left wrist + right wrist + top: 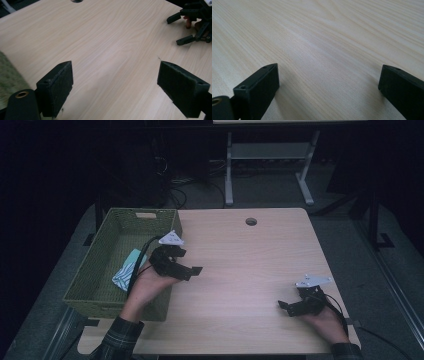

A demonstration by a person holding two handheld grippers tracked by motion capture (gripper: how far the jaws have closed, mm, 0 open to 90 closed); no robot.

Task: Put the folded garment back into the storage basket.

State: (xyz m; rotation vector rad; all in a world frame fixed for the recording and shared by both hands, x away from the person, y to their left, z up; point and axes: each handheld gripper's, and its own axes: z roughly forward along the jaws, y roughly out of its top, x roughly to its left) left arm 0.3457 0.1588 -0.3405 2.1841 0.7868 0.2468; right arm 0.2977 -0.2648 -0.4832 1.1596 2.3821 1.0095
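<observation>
Nearest the camera, the left claw (pixel 192 270) hangs wide and empty just right of the green basket (pixel 97 270), where a folded cloth (pixel 125 270) lies inside, while the right claw (pixel 286 307) rests wide and empty on the table (pixel 240 265), well right of the basket.

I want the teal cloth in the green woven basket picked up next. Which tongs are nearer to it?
Left. The left tongs hang open over the table just beside the green woven basket, close to the teal cloth. The right tongs sit open near the table's far right corner.
</observation>
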